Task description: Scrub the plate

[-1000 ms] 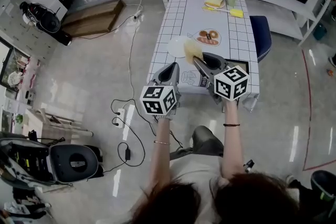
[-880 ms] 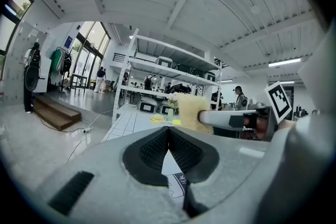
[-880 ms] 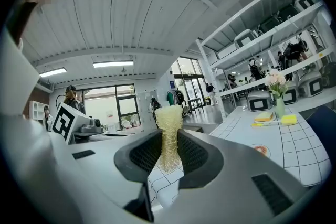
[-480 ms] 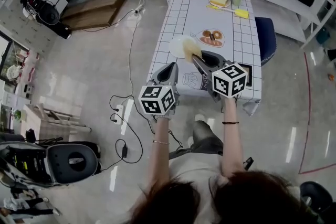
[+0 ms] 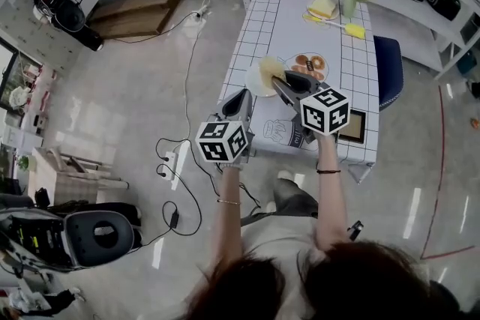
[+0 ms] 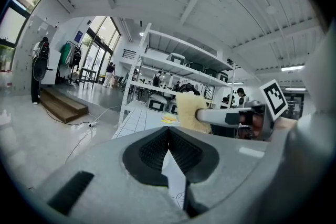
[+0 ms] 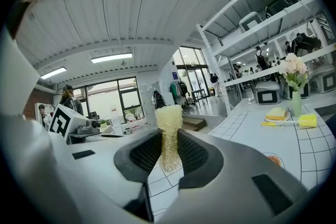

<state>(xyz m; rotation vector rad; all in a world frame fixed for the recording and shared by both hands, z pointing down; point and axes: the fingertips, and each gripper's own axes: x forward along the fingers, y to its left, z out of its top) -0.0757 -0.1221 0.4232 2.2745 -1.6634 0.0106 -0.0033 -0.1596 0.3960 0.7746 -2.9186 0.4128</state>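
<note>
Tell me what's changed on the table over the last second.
The right gripper carried the yellow scrub pad slightly left, further over the white plate; whether they touch can't be told. The head view also shifted, so the table sits further right. Unchanged: the right gripper is shut on the pad, the left gripper is shut and empty, and the plate is in place.

Shows the left tool [image 6: 168, 135] with jaws pressed together, nothing between them. Just beyond the left tool and to its right, shows the right tool [image 6: 206, 115] clamped on a yellow scrub sponge [image 6: 187, 107]. Farther beyond the left tool, shows a white gridded surface [image 6: 137, 119] and a metal shelf rack [image 6: 176, 66].
</note>
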